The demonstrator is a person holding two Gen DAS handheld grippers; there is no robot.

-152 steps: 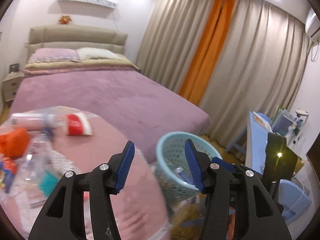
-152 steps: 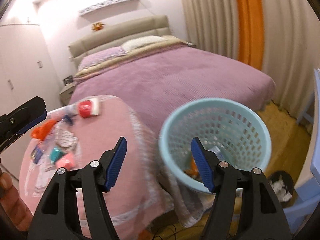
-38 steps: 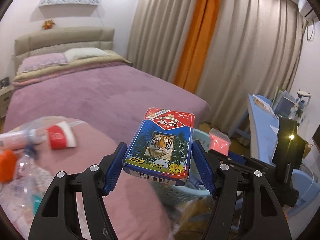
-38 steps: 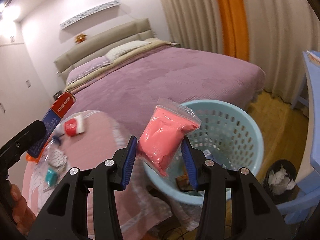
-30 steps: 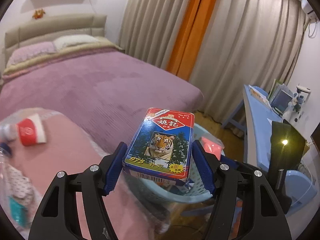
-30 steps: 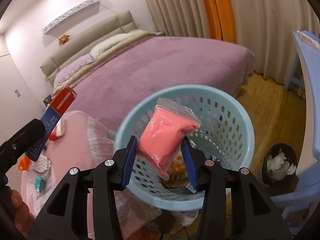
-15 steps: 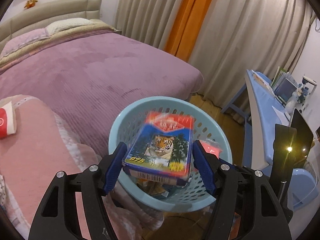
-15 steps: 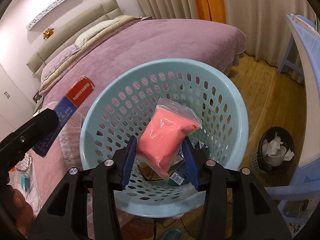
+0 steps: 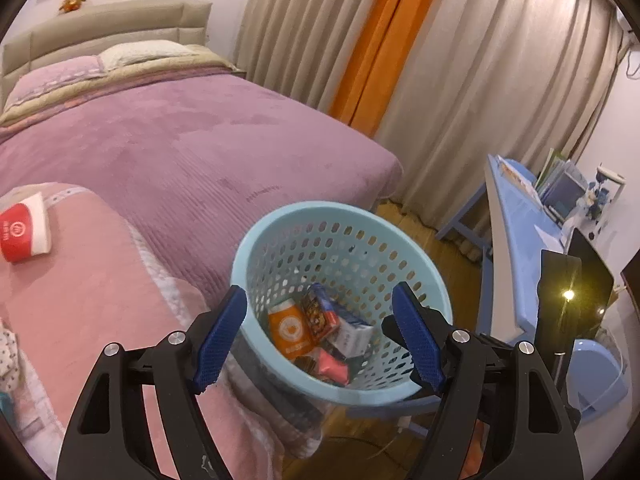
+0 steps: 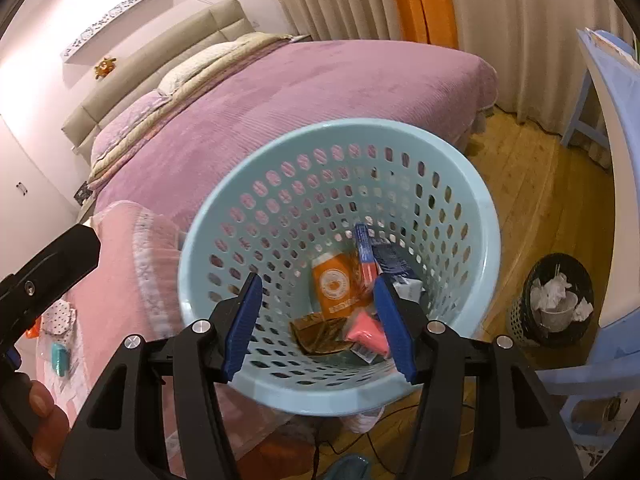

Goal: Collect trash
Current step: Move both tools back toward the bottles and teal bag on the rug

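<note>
— Changed since half a second back? Both loads gone. Left gripper (image 9: 318,336) spread wide, jaws just been opening, nothing between the blue pads now; tiger card box (image 9: 320,314) released and lying down in the light-blue perforated basket (image 9: 432,276). Right gripper (image 10: 318,324) likewise parted, just been opening, empty; pink bag (image 10: 366,334) dropped to the basket floor, next to an orange packet (image 10: 334,284) and a brown wrapper (image 10: 320,334).

— Meaning for the collecting?

— Two more pieces binned. Probably time to swing back for the rest: red-and-white cup (image 9: 24,230) lying on its side on the pink-covered table (image 9: 80,300), plus a teal item (image 10: 60,354) and spotted cloth (image 10: 60,316) at the table's far end in the right wrist view. Not finished, judging by that.

— Surface and room?

— Soft pink cloth with a pale lace edge over the table, basket just beside it on wooden floor. Purple-covered bed (image 9: 180,140) behind, beige headboard, grey and orange curtains (image 9: 380,40). Blue desk (image 9: 516,232) to the right, small black bin (image 10: 556,300) with crumpled paper near it. Part of a hand (image 10: 40,412) visible at lower left of the right wrist view.
</note>
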